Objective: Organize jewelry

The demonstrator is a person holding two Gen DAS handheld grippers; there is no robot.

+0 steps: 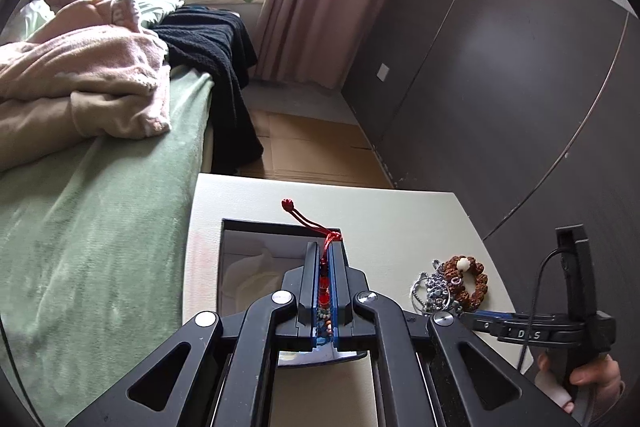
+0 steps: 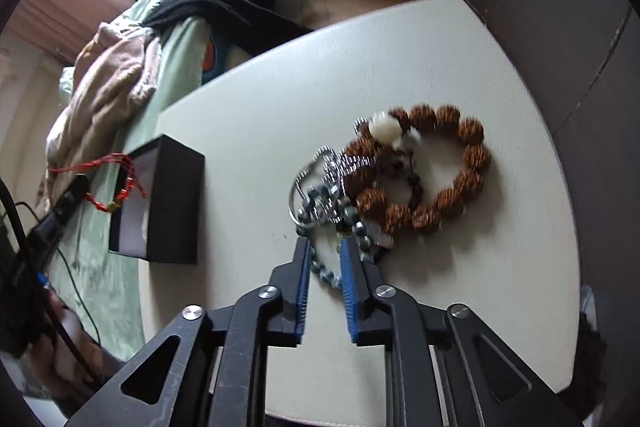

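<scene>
Two tongs work a cream surface beside a green-sheeted bed; the left tongs pinch a red cord bracelet above an open black jewelry box; the right tongs stand spread astride a grey-green bead strand, beside a brown seed-bead bracelet tangled with silver chains.

Left wrist view looks forward, close above black box, toward window. Right wrist view looks down, close over counter. Both show box, counter, bed.
</scene>
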